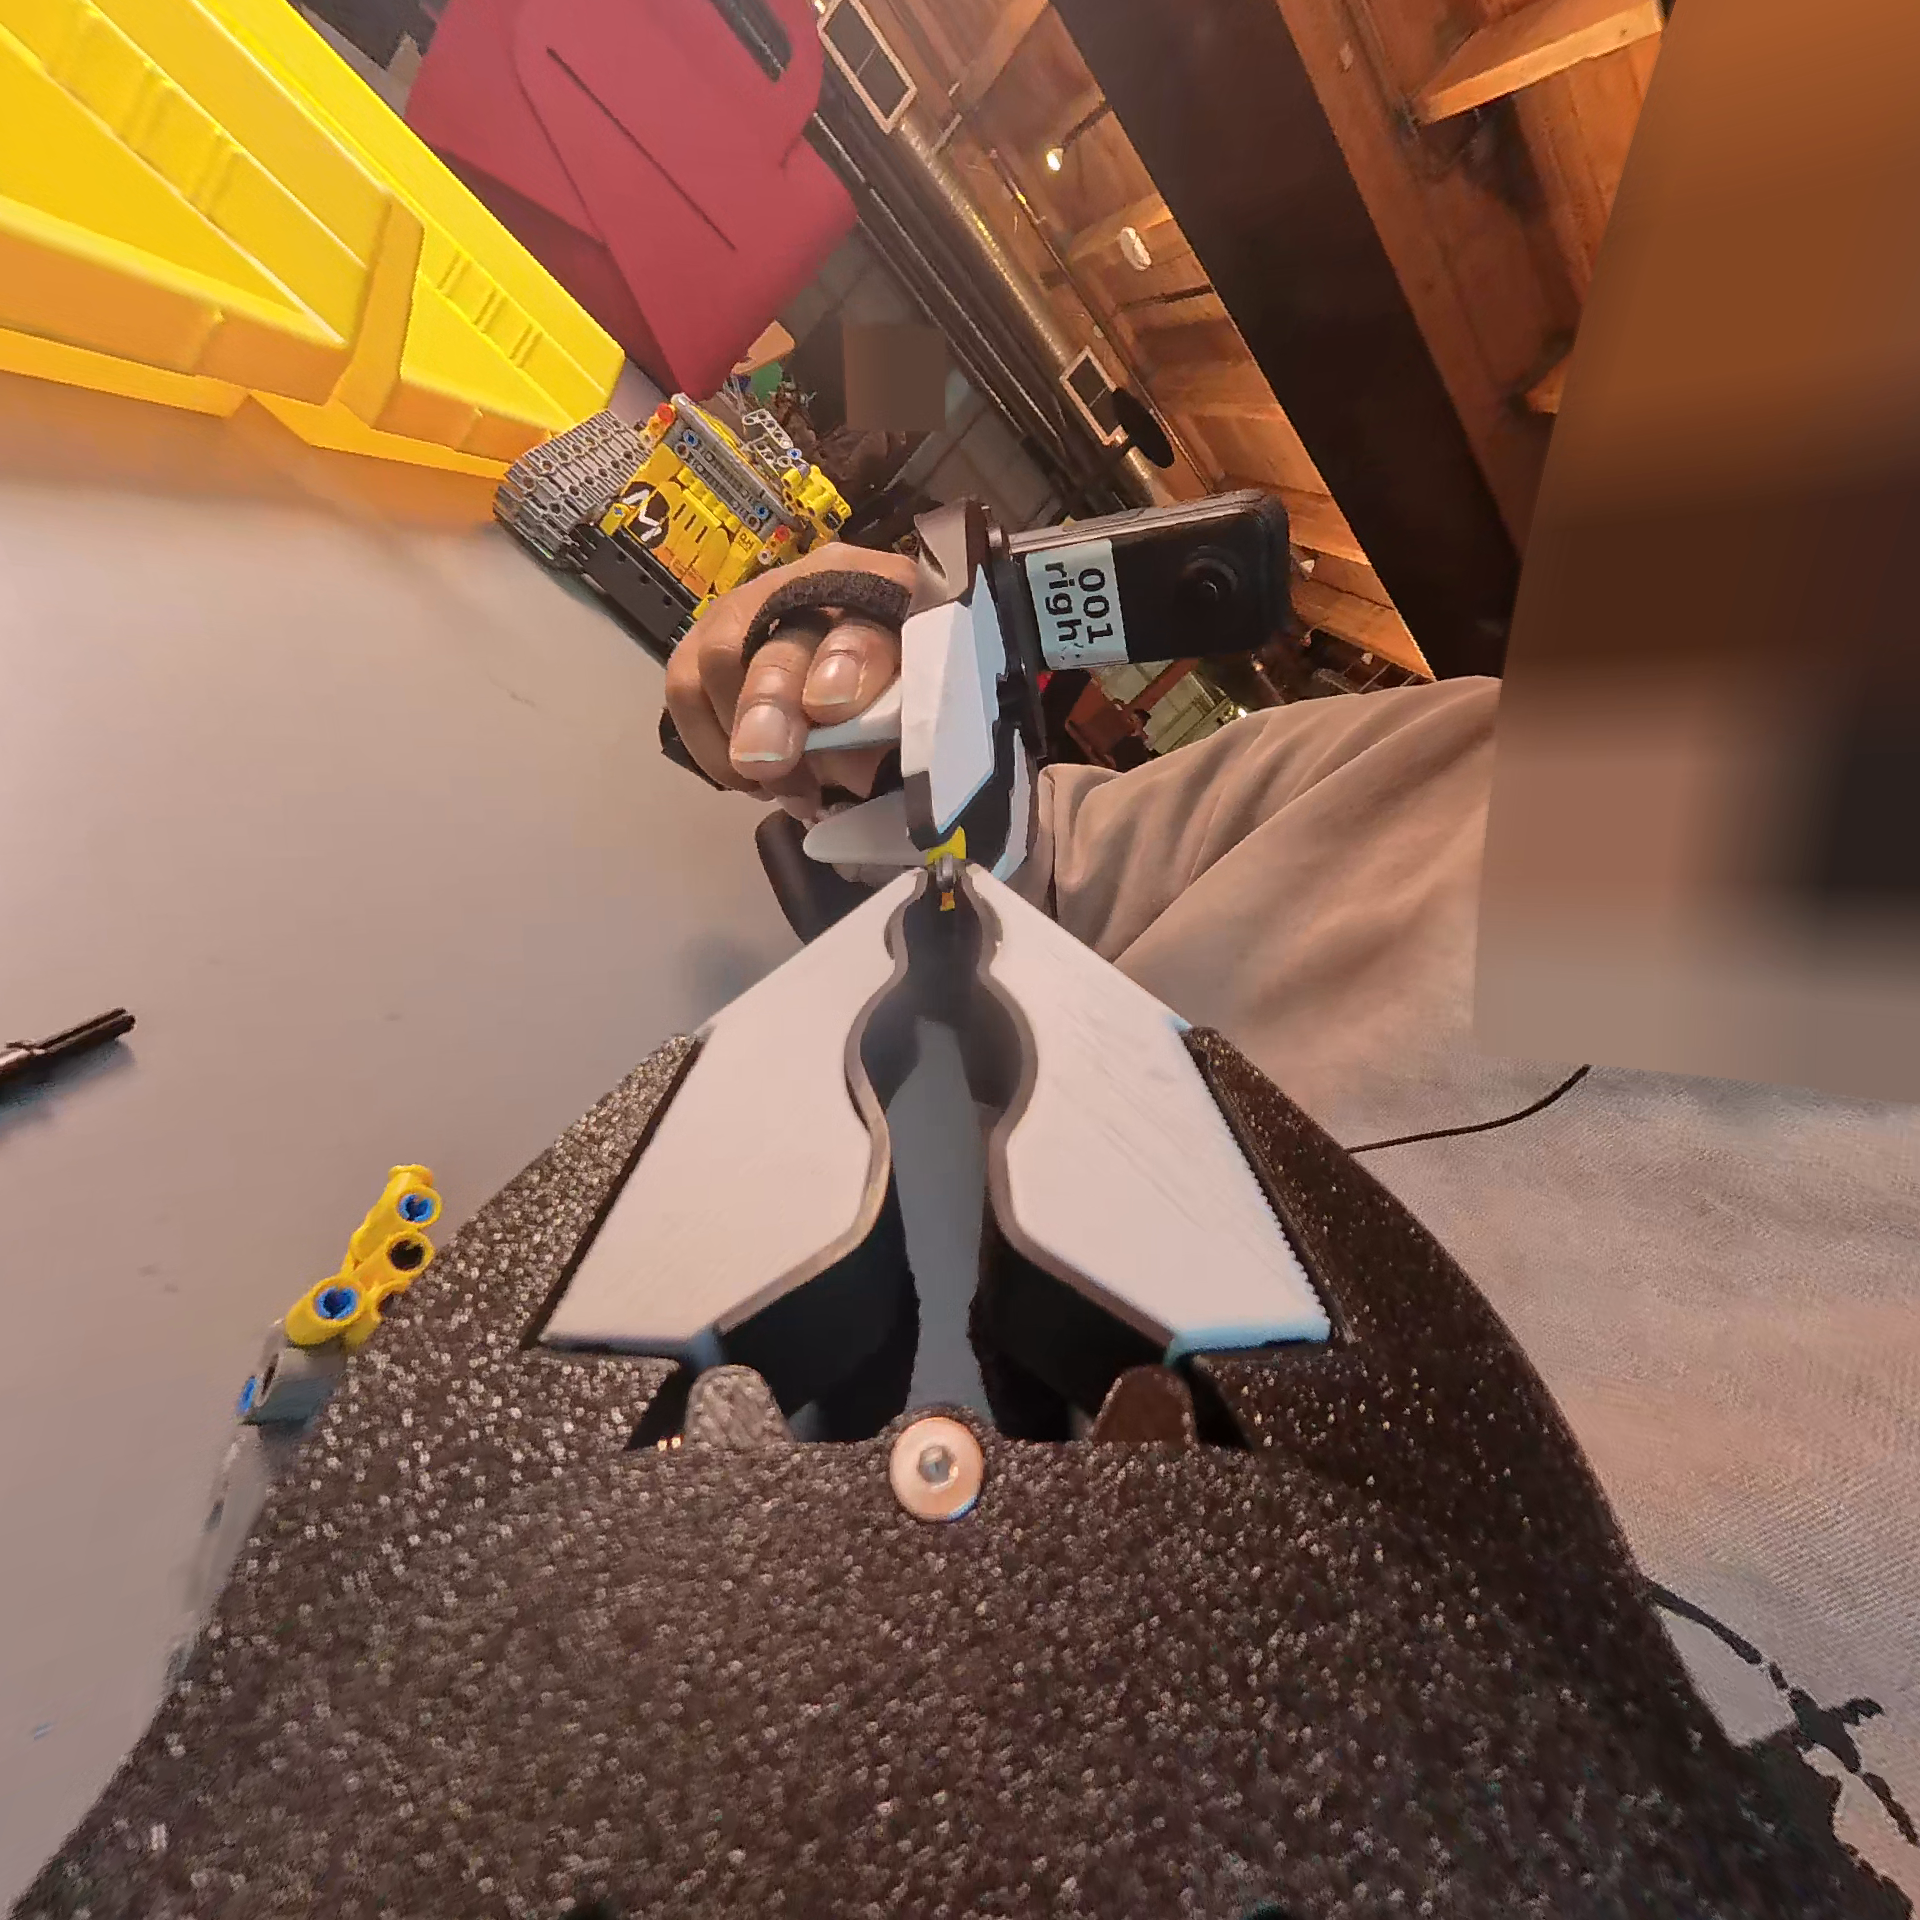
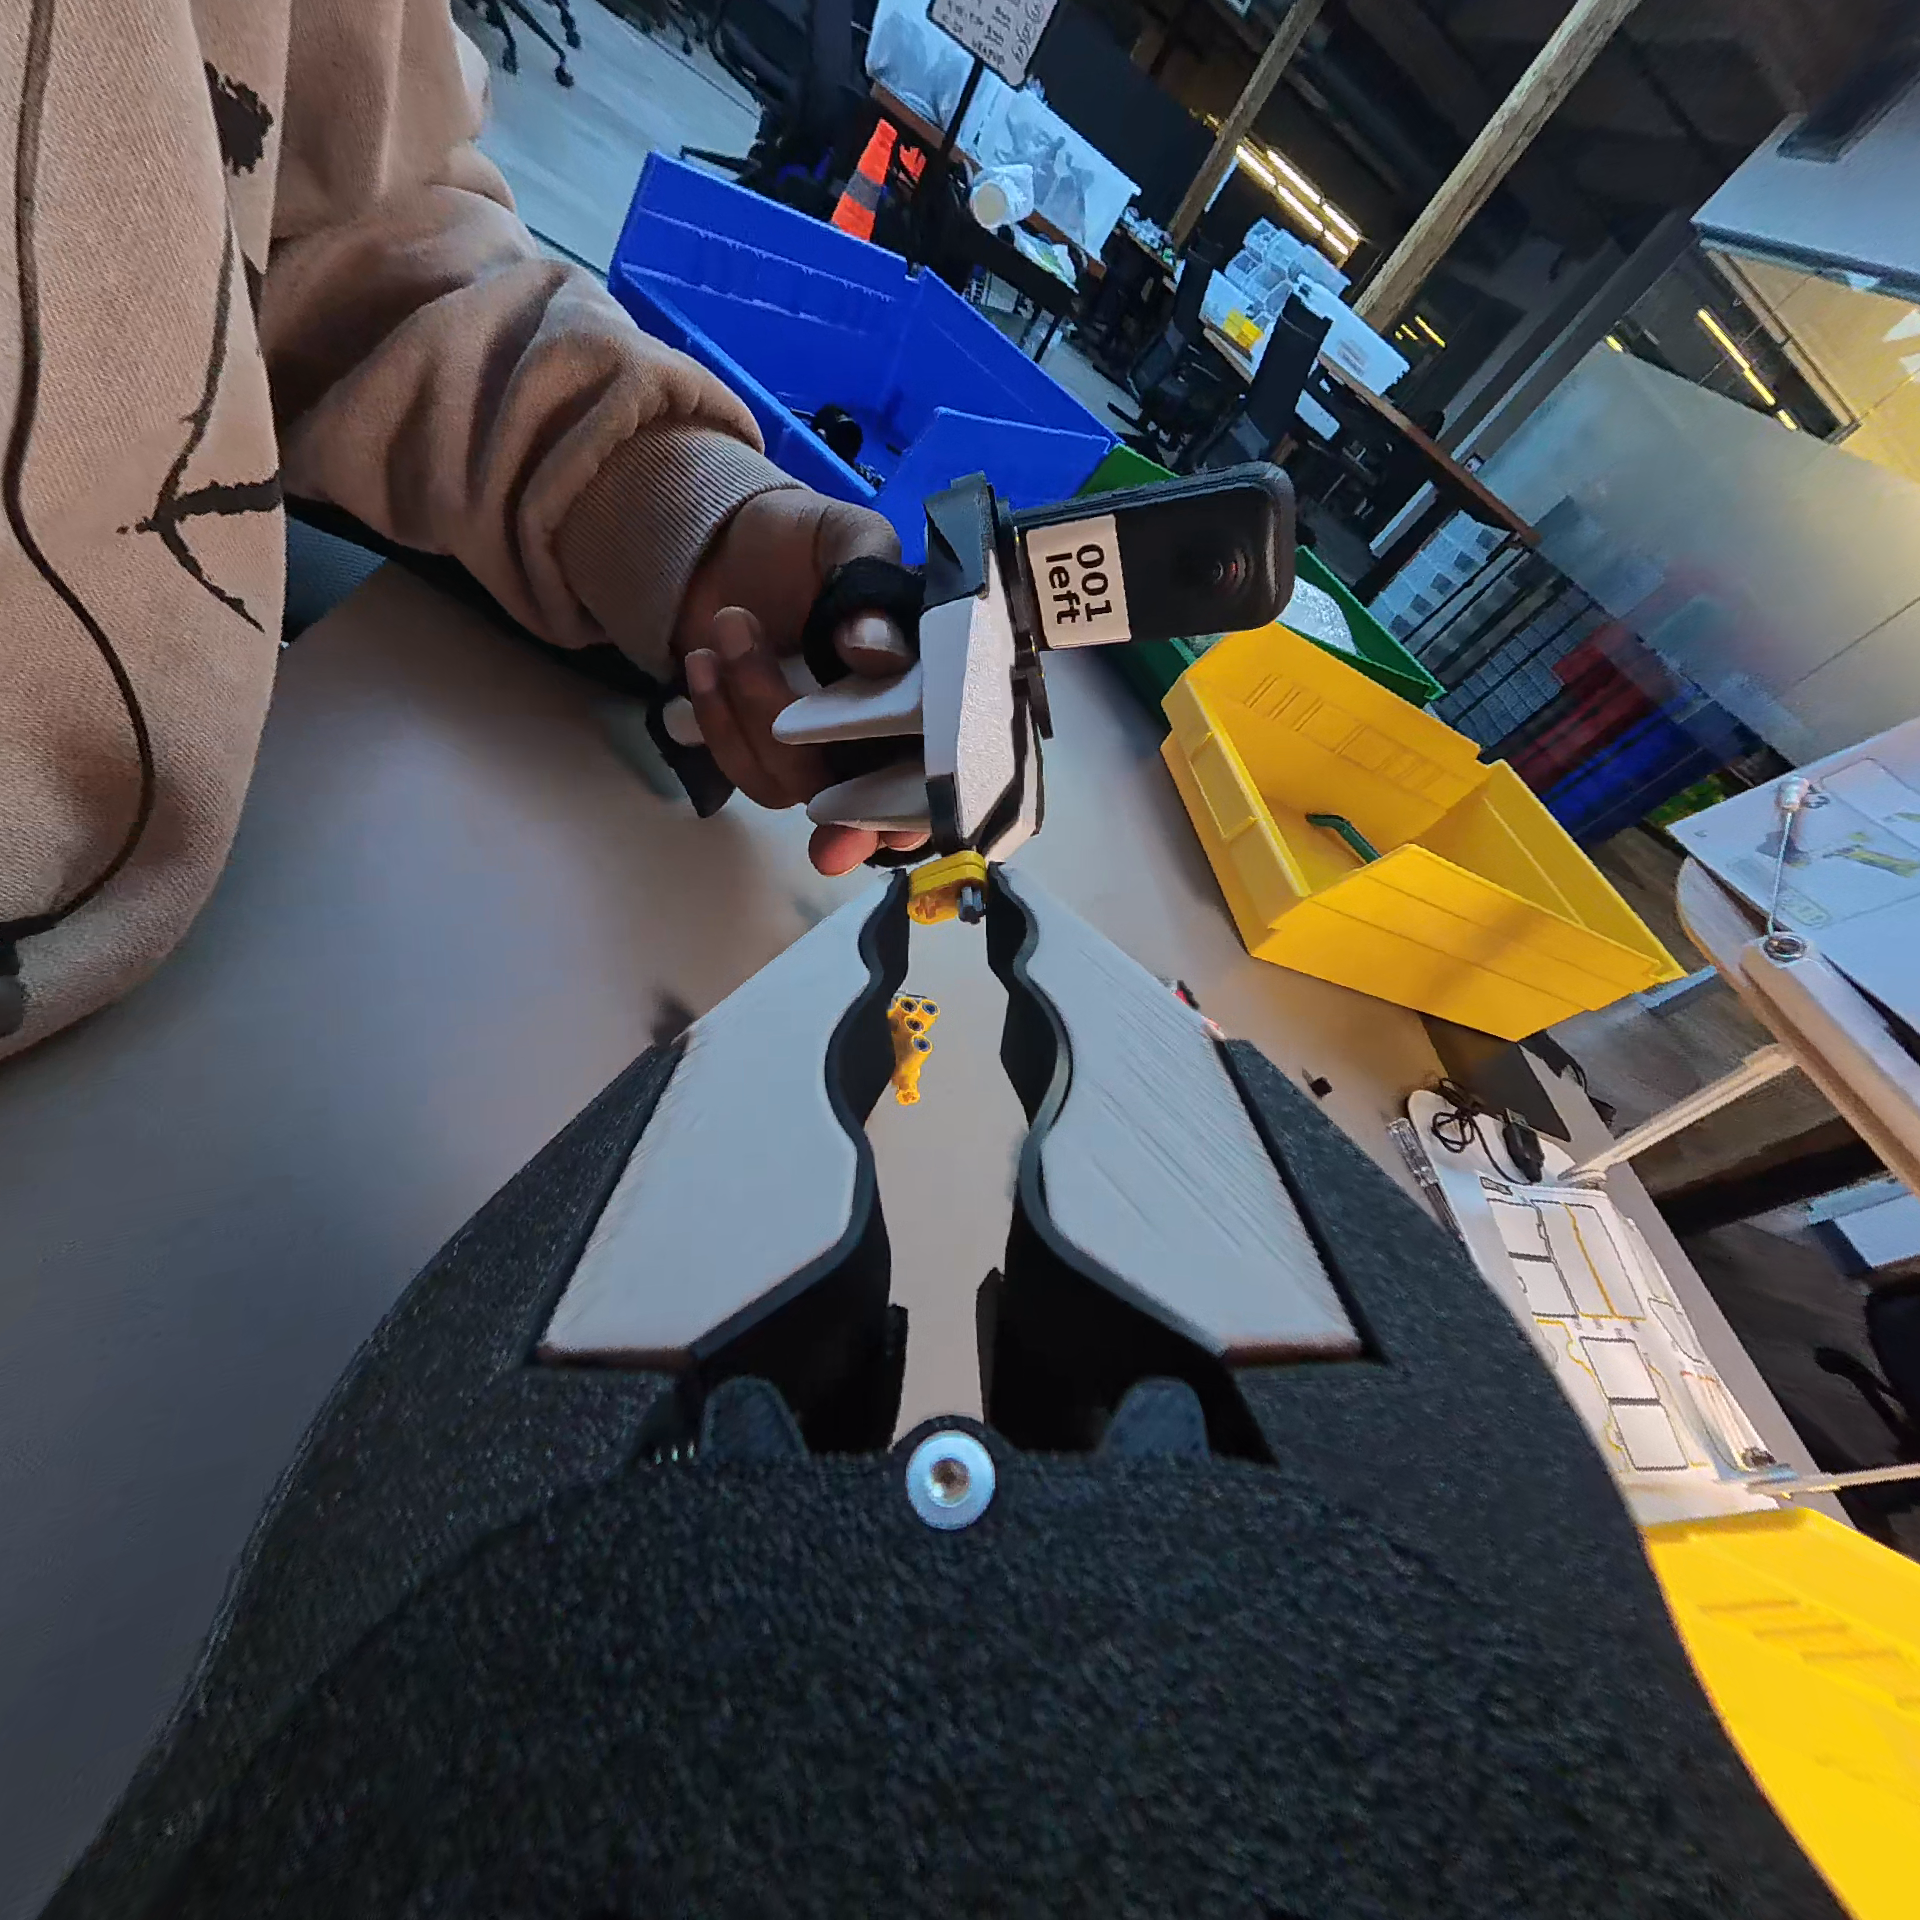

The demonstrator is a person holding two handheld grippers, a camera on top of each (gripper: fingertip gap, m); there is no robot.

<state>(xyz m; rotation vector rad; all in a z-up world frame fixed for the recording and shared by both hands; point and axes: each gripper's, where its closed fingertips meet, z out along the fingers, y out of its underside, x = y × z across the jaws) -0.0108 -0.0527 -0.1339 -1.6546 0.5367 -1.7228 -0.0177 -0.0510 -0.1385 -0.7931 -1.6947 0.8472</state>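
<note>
My right gripper point(image 2: 943, 896) is shut on a small yellow connector point(image 2: 935, 883) with a grey pin point(image 2: 971, 902) in it, held above the table. My left gripper point(image 1: 943, 881) meets it tip to tip and is shut on the end of that grey pin point(image 1: 945, 875). The yellow connector point(image 1: 948, 844) sits just beyond the pin, in the right gripper's tips. In the right wrist view the left gripper point(image 2: 977, 857) comes down onto the connector from above. A yellow part with blue pins point(image 2: 911, 1039) lies on the table below; it also shows in the left wrist view point(image 1: 379, 1257).
A yellow and black brick-built vehicle point(image 1: 686, 509) stands at the back of the grey table point(image 1: 312, 831). Yellow bins point(image 1: 208, 260) point(image 2: 1403, 831), a blue bin point(image 2: 831, 343), a black axle point(image 1: 62, 1039), a grey part point(image 1: 281, 1382) and an instruction booklet point(image 2: 1590, 1330) lie around. Less than 4 cm separates the two grippers' tips.
</note>
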